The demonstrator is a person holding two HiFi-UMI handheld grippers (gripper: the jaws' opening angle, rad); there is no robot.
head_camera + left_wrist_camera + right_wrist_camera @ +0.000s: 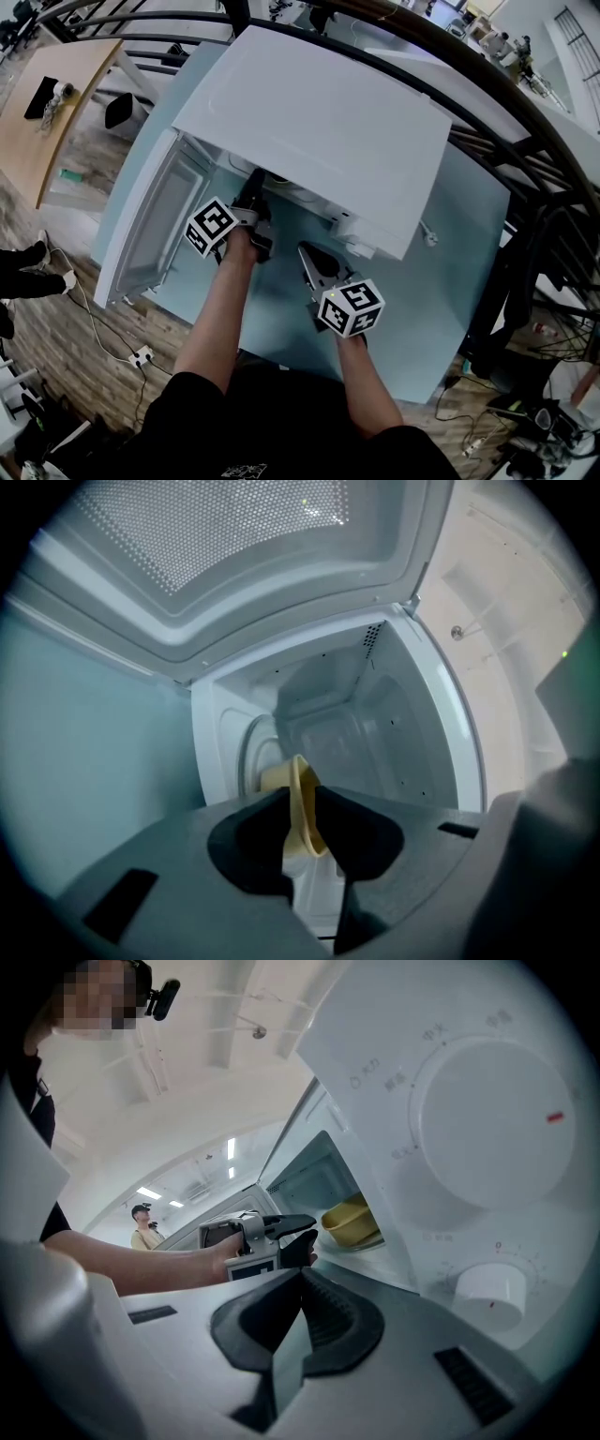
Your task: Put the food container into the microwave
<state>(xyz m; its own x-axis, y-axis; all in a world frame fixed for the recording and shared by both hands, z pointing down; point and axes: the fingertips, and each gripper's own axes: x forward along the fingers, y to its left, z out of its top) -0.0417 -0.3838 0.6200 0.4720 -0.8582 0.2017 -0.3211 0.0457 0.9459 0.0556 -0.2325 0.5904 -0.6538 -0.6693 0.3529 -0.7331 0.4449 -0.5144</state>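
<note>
Left tongs: clamped on rim of yellow food container, inside microwave cavity; door open above them. Right tongs: together, empty, container ahead-right.

The food container sits inside the microwave, its door open to the left.

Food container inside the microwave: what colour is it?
Yellow; the food container shows best in the right gripper view.
</note>
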